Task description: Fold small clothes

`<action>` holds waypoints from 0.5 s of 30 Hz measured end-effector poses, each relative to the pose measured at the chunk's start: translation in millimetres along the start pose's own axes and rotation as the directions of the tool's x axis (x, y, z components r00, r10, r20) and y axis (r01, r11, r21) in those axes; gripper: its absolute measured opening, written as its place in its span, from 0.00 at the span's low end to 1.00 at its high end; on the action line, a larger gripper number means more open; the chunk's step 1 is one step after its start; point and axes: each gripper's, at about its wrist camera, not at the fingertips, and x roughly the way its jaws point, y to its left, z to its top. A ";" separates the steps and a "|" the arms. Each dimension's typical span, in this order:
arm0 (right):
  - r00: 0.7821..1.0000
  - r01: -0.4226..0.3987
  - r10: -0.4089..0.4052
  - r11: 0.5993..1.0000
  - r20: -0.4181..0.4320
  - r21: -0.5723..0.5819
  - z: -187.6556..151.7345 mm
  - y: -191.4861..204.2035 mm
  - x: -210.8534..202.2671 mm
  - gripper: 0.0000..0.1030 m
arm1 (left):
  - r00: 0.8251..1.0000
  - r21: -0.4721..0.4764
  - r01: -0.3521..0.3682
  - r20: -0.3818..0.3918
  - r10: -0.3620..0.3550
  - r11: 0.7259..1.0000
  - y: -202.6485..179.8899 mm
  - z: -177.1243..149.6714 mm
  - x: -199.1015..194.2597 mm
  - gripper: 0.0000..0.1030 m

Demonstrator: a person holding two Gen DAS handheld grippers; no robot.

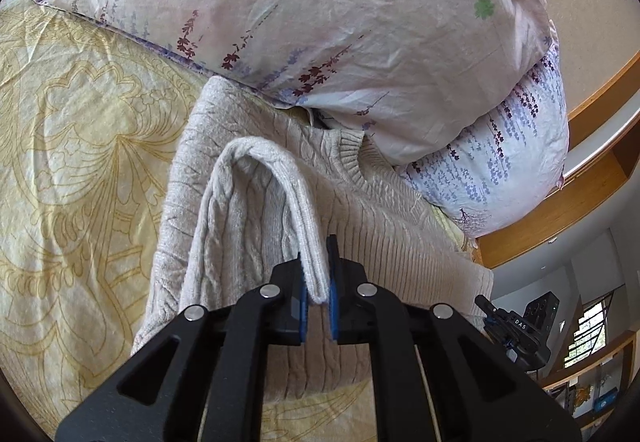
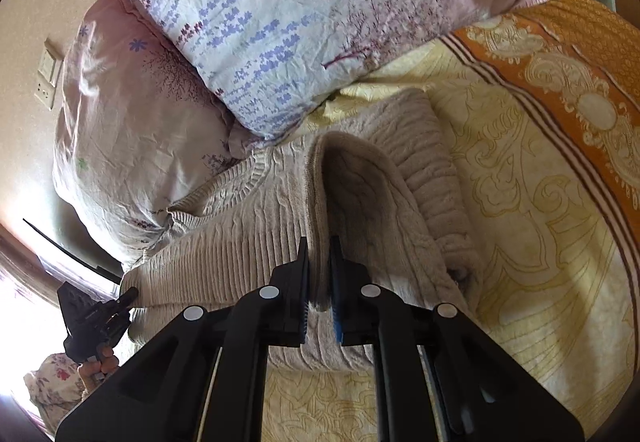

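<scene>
A: Start nearest the lens. What did each tool have?

B: The left tool (image 1: 318, 296) was pinching a raised fold of the beige cable-knit sweater (image 1: 248, 209), low in the centre of the left view. The right tool (image 2: 320, 302) was pinching another raised fold of that sweater (image 2: 360, 193), low centre of the right view. Both sets of fingers were pressed onto thick knit.

A: What could have gone wrong from there?

B: I judged slipping most likely. The knit was bulky and only its edge sat between the blue pads (image 1: 304, 306), so a quick pull could have dragged it free. Uneven lifting might also have skewed the fold, since the two tools held separate flaps.

A: And the rest of the garment?

B: It lay flat on the yellow patterned bedsheet (image 1: 72, 145), running up from the tools toward mid-frame, ribbed collar (image 1: 350, 153) above centre.

A: Beyond that?

B: The collar end was touching, perhaps tucked under, the floral pillows (image 1: 280, 9) in the upper frame. A carried flap could have snagged there. An orange blanket (image 2: 560, 53) sat upper right in the right view.
</scene>
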 end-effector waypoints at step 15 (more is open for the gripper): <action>0.995 -0.022 0.007 0.988 0.099 0.154 53.0 -12.8 57.0 0.09 | 0.993 -0.214 0.010 0.118 0.016 0.977 30.2 42.8 31.1 0.07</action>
